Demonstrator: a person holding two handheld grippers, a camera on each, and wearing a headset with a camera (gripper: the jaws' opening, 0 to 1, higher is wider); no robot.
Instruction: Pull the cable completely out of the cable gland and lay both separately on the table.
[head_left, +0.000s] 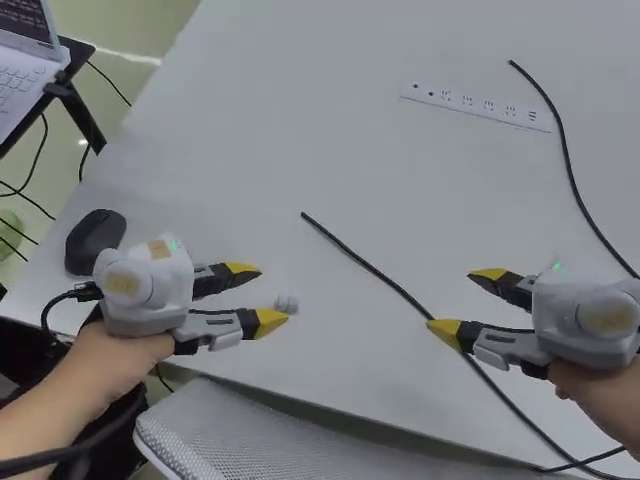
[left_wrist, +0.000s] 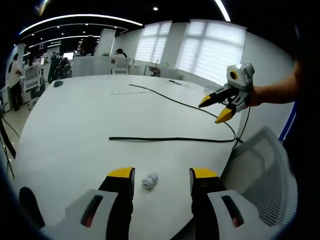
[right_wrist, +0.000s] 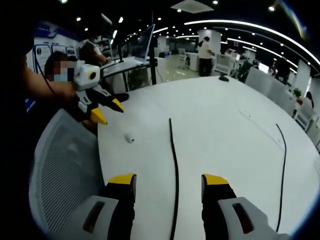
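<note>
The small white cable gland lies alone on the white table, just ahead of my left gripper, which is open with nothing between its yellow-tipped jaws. The same gland lies between those tips in the left gripper view and shows small in the right gripper view. The black cable lies loose on the table, apart from the gland, running diagonally toward the near edge. My right gripper is open and empty, its jaws straddling the cable's near stretch above it.
A white power strip lies at the table's far side with a second black cable curving past it. A black mouse rests at the left edge. A laptop stands off the table. A grey mesh chair sits below the near edge.
</note>
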